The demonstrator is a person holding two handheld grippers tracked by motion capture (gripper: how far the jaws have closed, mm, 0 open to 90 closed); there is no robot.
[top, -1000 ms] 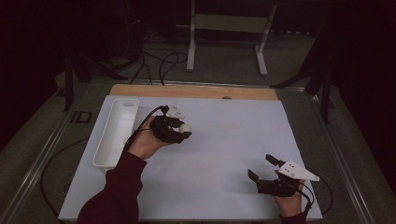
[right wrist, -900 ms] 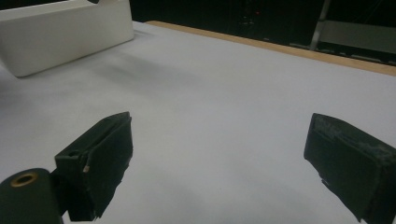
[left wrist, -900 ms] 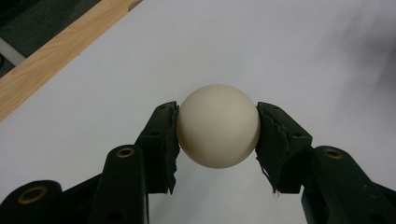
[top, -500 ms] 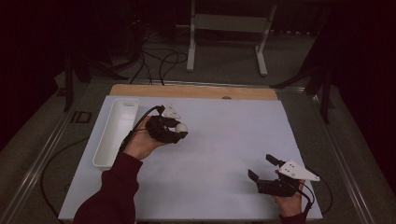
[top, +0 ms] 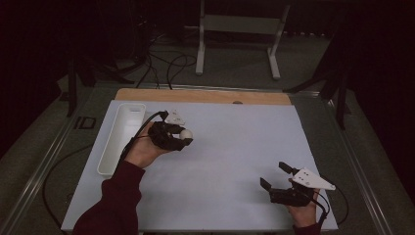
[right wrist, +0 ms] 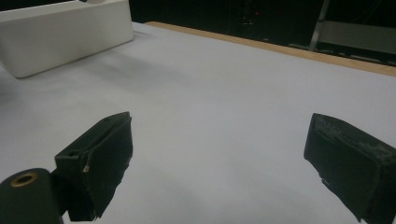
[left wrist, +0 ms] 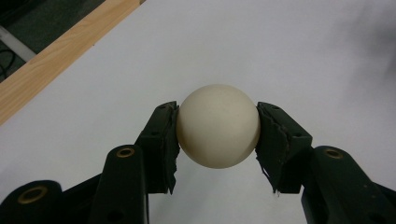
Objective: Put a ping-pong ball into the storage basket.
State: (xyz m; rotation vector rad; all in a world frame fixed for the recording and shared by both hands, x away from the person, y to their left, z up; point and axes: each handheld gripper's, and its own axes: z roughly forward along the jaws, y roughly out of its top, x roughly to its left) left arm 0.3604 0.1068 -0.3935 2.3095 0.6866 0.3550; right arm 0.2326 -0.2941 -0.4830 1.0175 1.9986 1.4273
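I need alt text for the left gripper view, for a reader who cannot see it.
Two black fingers of the left gripper clamp a cream-white ball from both sides above a white table surface. A wooden edge strip crosses the upper left corner.

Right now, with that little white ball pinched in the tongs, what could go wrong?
The ball is round and smooth, and the left gripper holds it only by two small pads at its sides, so it might squirt out and roll across the white table. The tray beside it is narrow, so a loose drop might miss or bounce out. The right gripper sits open and far off, too distant to catch it.
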